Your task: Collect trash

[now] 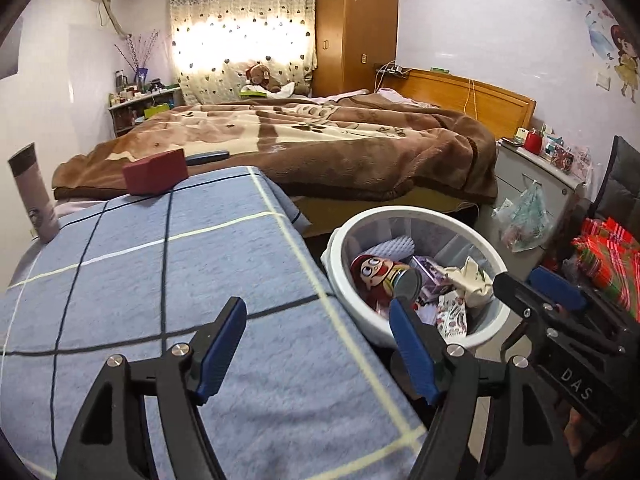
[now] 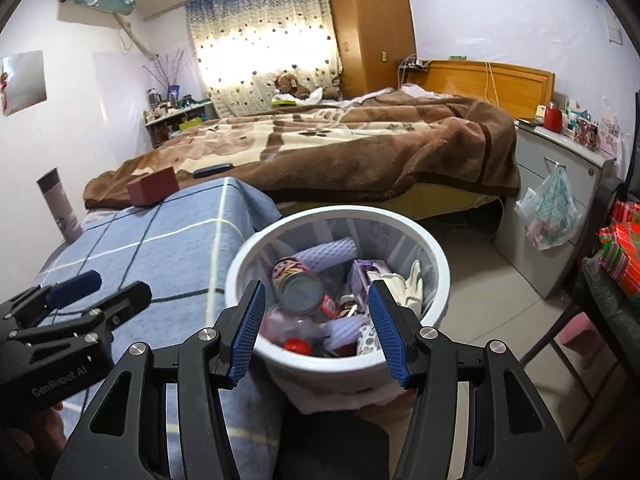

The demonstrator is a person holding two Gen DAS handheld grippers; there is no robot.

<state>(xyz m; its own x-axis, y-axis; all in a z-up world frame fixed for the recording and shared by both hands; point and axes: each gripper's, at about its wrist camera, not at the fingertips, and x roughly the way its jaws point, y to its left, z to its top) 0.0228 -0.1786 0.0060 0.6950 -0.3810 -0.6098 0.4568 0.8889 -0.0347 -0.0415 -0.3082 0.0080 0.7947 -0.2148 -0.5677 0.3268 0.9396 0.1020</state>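
Jaws of left gripper [image 1: 316, 344] and right gripper [image 2: 316, 332] spread, empty; round white plastic bin [image 2: 440, 256] ahead risks being tipped if clipped.

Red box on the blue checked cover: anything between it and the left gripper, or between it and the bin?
Nothing visible. The left gripper, jaws apart and empty, faces bare blue checked cover up to the red box. The white bin stands open-topped beside the cover's edge, part filled with trash.
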